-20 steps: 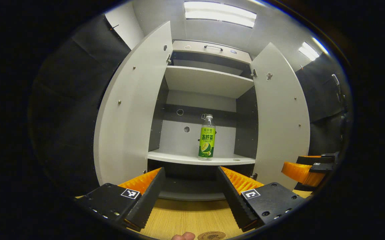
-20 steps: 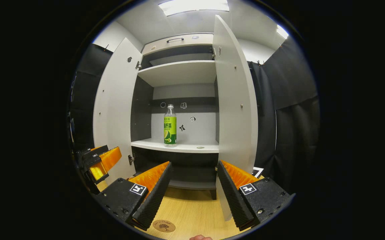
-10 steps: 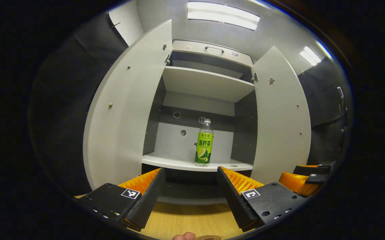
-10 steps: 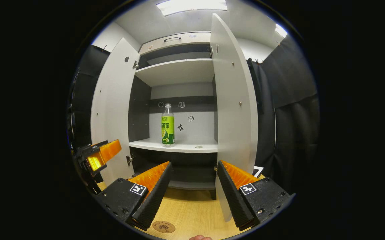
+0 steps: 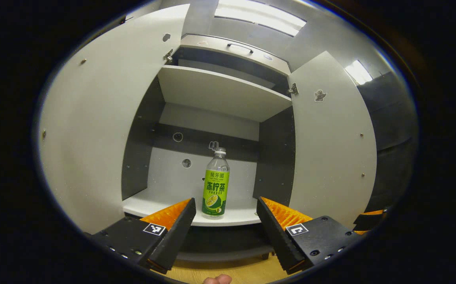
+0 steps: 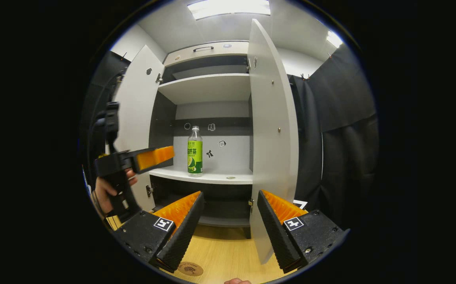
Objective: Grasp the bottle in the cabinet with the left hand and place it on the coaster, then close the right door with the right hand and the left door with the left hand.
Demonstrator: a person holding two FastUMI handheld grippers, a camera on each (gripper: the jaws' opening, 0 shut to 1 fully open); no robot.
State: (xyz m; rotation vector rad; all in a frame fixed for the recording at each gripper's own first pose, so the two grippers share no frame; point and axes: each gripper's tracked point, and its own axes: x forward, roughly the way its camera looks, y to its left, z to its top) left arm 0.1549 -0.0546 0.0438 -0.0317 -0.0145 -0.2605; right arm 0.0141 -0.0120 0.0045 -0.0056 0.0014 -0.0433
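A clear bottle (image 5: 215,184) with a green label stands upright on the cabinet's lower shelf (image 5: 161,201); the right gripper view has the bottle (image 6: 195,152) too. My left gripper (image 5: 225,221) is open, its orange fingers level with the shelf edge, the bottle ahead between them and untouched. The right gripper view shows that left gripper (image 6: 149,157) held by a hand, short of the shelf. My right gripper (image 6: 228,225) is open and low over the wooden table. The round coaster (image 6: 189,269) lies on the table. Both doors stand open: left door (image 5: 94,130), right door (image 5: 330,138).
An empty upper shelf (image 5: 220,92) spans the cabinet, with a drawer and handle (image 5: 239,46) above it. A small round disc (image 6: 231,178) lies on the lower shelf to the right of the bottle. Black cloth walls (image 6: 342,118) flank the cabinet.
My left gripper has risen and moved forward toward the cabinet, so the bottle now sits lower and larger between its fingers. The right gripper has barely moved.
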